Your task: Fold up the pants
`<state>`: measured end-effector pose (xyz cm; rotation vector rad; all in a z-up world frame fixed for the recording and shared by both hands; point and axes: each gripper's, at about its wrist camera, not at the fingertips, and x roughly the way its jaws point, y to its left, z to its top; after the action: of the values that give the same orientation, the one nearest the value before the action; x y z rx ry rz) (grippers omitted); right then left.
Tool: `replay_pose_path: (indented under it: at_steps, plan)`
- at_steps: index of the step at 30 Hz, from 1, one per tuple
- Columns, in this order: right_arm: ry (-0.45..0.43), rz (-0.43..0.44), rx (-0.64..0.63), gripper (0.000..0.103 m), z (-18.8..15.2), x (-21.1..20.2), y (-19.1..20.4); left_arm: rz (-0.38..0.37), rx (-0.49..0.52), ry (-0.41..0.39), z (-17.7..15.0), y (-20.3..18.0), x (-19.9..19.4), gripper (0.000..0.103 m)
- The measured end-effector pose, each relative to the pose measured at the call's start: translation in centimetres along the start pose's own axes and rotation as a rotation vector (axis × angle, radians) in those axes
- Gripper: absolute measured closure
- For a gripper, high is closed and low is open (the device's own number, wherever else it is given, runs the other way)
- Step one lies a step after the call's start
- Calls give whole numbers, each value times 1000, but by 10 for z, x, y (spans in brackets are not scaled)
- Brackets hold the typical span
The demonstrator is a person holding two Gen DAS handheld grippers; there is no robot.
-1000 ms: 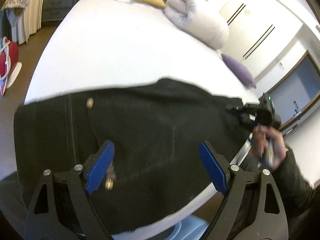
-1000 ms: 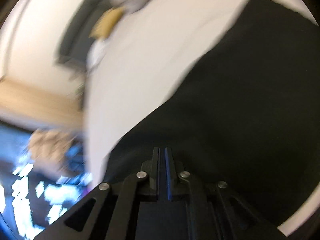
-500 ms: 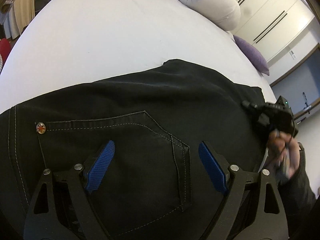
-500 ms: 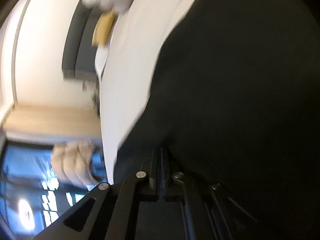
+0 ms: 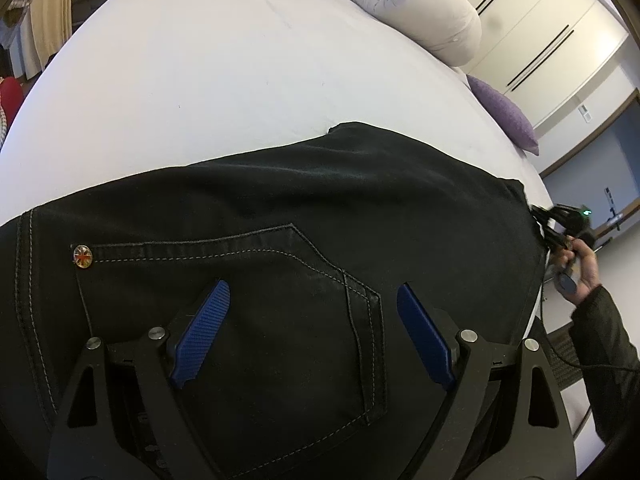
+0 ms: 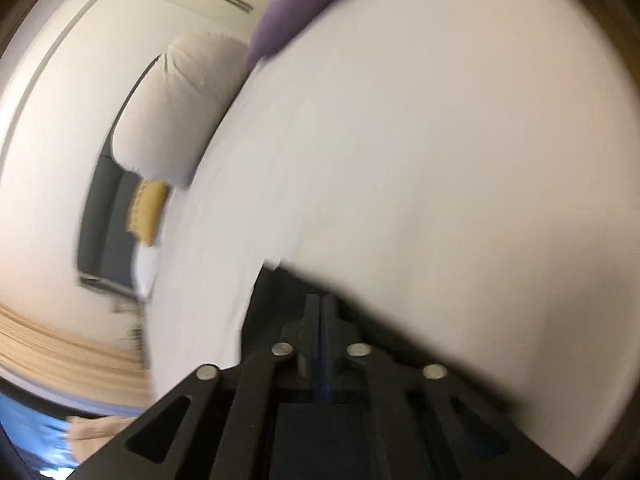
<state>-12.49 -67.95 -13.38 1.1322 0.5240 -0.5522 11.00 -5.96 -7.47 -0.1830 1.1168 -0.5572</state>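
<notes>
Two grippers in play. Your left gripper [image 5: 312, 336] hangs wide open over the back pocket [image 5: 280, 304] of the black pants [image 5: 320, 208], nothing between its blue pads [image 5: 202, 332]. The pants lie flat across the near edge of the white bed [image 5: 240, 72]. Your right gripper [image 6: 319, 312] sits at the pants' far end, jaws opening but only a sliver apart; view too blurred to tell whether the pads press fabric.

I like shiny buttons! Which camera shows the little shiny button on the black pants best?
The left wrist view: the round stud sits sharp and unhidden at the back pocket's corner on the black pants. The right wrist view is blurred and shows only a dark edge of the pants, no stud.
</notes>
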Motion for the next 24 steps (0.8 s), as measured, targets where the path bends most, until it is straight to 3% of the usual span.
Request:
replay_pose_path:
  at_steps: [1, 2, 6, 9, 15, 16, 24]
  plan:
    - [-35, -37, -15, 43, 2, -19, -4, 6, -3, -1, 2, -3, 4, 17]
    - [-65, -20, -3, 32, -5, -35, -5, 19, -11, -2, -1, -4, -5, 17]
    - [-48, 91, 15, 32, -42, -69, 1, 23, 31, -40, 4, -31, -23, 17]
    - [34, 156, 59, 44, -56, -69, -9, -33, 71, -51, 9, -55, -22, 17]
    - [107, 161, 156, 59, -76, -55, -22, -64, 56, 40, 6, -70, 19, 17]
    - [108, 149, 164, 66, -78, -62, -20, -58, 54, 47, 5, -71, 22, 17]
    - [73, 152, 245, 67, -83, -78, -25, -50, 52, 72, 1, -65, 37, 17]
